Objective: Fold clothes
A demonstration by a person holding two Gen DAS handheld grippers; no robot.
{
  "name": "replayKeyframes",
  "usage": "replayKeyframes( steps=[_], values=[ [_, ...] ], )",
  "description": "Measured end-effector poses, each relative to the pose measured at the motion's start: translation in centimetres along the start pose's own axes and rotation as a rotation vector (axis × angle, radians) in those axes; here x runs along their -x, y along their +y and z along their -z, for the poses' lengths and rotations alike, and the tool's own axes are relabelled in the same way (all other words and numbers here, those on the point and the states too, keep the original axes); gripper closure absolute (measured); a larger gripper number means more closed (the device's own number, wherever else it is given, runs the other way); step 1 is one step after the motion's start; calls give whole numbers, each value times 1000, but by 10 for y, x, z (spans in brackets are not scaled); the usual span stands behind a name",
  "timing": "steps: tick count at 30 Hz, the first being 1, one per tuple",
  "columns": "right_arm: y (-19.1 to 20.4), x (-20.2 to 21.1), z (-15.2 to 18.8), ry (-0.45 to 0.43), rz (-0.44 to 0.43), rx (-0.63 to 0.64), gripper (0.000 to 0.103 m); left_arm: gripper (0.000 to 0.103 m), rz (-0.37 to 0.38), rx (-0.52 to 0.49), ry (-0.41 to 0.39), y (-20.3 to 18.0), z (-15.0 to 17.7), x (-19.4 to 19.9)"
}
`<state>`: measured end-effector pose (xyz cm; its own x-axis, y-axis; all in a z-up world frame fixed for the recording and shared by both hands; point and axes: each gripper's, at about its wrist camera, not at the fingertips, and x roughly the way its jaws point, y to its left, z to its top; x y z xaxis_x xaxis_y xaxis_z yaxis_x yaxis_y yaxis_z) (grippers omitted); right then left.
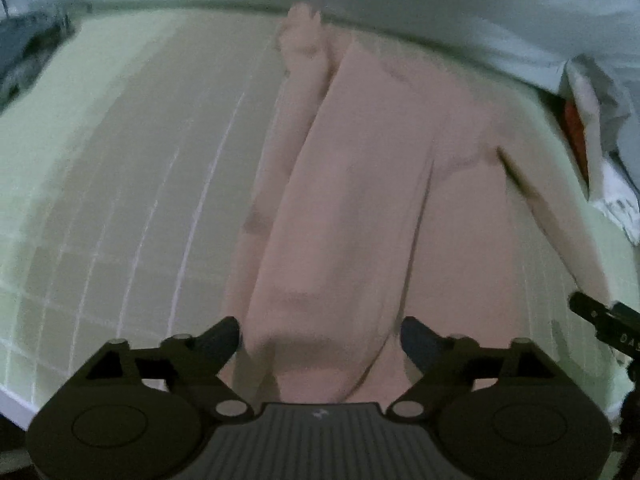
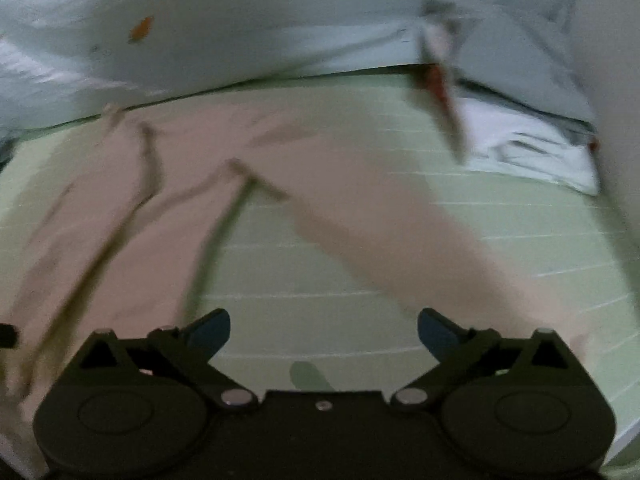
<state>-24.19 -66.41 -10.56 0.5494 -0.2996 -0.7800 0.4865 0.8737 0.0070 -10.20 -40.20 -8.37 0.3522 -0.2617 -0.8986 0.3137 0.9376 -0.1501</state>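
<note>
Pointing steeply down from my left hand, my left gripper hangs over a pink garment that lies spread on a pale green mat ruled with white grid lines. Its dark fingers stand wide apart; a folded ridge of the pink cloth runs up between them, but neither pad presses on it, so I hold nothing there. At the right edge of that view a black part of my other tool shows, with small white letters on it too cut off and blurred to read. My right gripper also tilts downward, its fingers spread just as wide over bare green mat, empty. From that side the garment lies ahead and to the left, one long pink part stretching down toward the right finger. Beyond the mat's far edge lies pale crumpled bedding with a small orange mark, and at the right a white item with an orange-red strip. Both views are blurred.
</note>
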Motion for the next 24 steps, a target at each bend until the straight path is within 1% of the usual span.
replayKeyframes(
  steps=[3, 4, 7, 11, 12, 14, 15, 18, 22, 24],
  values=[
    [-37, -10, -5, 6, 61, -102, 2, 11, -65, -18, -40, -12, -4, 4],
    [-49, -14, -7, 14, 94, -131, 2, 11, -77, -18, -50, -15, -4, 6],
    [-84, -26, -10, 37, 205, -215, 2, 11, -98, -4, -69, -24, -2, 8],
    [-126, -38, -4, 75, 360, -323, 1, 11, -128, 19, -87, -36, 1, 8],
    [-135, -41, -2, 92, 385, -348, 1, 11, -137, 24, -89, -38, 4, 9],
    [-151, -49, 4, 132, 403, -397, 1, 11, -159, 40, -92, -40, 8, 10],
    [-157, -52, 7, 143, 393, -421, 0, 11, -166, 50, -91, -40, 10, 11],
    [-170, -54, 13, 135, 345, -508, 0, 11, -177, 83, -87, -37, 10, 11],
    [-171, -55, 13, 136, 343, -529, 1, 11, -188, 97, -97, -32, 7, 12],
    [-167, -53, 13, 125, 337, -526, 6, 11, -191, 87, -102, -30, 4, 13]
  ],
)
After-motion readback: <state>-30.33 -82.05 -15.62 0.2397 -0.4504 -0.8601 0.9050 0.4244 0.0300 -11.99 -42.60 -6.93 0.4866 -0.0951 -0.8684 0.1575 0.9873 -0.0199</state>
